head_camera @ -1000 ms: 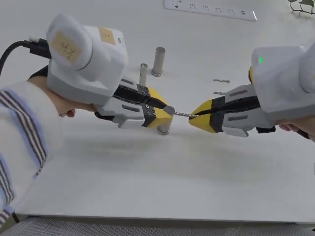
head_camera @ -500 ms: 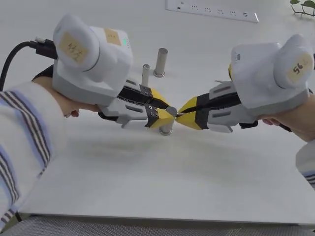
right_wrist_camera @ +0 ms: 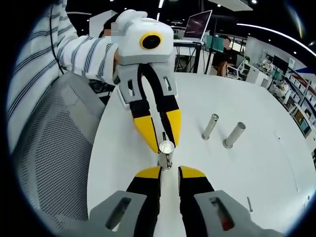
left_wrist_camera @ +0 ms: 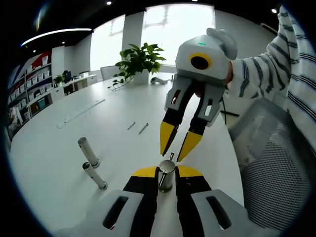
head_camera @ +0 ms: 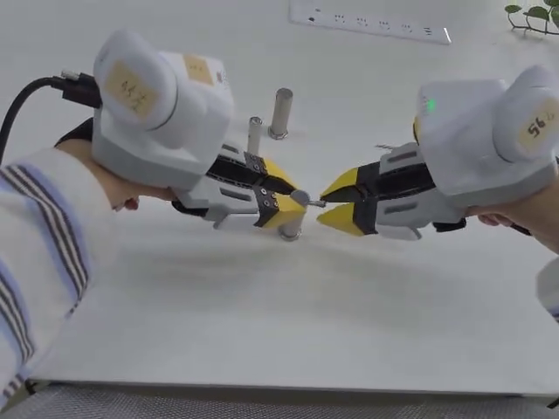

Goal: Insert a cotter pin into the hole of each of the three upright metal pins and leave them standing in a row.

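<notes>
Jaws of the left gripper (head_camera: 295, 202) are clamped on the nearest metal pin (left_wrist_camera: 166, 175), gripping its shank just under the top while its flanged foot rests on the white table (head_camera: 262, 305). Facing it tip to tip, the right gripper (head_camera: 320, 207) has its yellow jaws apart. Between them a thin cotter pin (head_camera: 314, 202) sticks out sideways from the metal pin's head. It seems to sit in the hole, but whether it is pushed fully through is too small to tell.

I judge the metal pin to be stiff, smooth and dense for its size. It is stable on its foot yet easy to tip if pushed near the top, so the low hold on the shank suits it. The cotter pin looks like light, springy wire that could twist or slip. It is best pinched close to its outer end and driven in line with the hole.

Behind the left gripper stands the second metal pin (head_camera: 254, 135), and just beyond it the thicker third metal pin (head_camera: 280, 111). Both are upright and appear to have no cotter pin in them. Farther off, two spare cotter pins (left_wrist_camera: 131, 126) lie flat, and a power strip (head_camera: 371, 21) runs along the far edge.
</notes>
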The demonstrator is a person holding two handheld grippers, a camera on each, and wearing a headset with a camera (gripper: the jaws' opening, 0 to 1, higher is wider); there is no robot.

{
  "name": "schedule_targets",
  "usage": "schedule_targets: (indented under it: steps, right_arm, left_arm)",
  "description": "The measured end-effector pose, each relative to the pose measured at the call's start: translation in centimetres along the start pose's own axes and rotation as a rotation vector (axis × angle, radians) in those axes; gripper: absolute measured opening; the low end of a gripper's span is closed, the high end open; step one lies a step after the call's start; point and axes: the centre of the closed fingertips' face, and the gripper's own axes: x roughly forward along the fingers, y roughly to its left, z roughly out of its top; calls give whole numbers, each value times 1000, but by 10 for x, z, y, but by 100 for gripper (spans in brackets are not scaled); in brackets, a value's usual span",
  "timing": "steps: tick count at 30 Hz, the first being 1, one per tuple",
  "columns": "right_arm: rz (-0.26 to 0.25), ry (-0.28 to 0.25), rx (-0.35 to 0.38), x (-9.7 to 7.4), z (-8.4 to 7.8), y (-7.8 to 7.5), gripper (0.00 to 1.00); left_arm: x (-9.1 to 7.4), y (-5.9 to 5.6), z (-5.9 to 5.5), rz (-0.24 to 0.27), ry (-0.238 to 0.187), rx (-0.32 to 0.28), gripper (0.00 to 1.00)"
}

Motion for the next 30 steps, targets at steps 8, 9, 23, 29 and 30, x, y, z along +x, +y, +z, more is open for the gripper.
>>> schedule_targets:
  steps: [8,9,23,29,30]
  right_arm:
    - [2,-9,-6,-1,7,3,0]
    - [2,-11,-12,-1,8,3,0]
    - [-11,11,-57,1,14,4,0]
    - [-12,21,-68,1,15,9,15]
    - [-12,21,-68,0,14,10,16]
  left_arm:
    - [0,-1,0,14,4,-8,9]
    - [0,-2,1,15,5,-7,9]
    - [-1,0,1,29,8,7,9]
    - [-8,6,4,66,-8,4,19]
    - [-11,7,4,67,-15,-4,22]
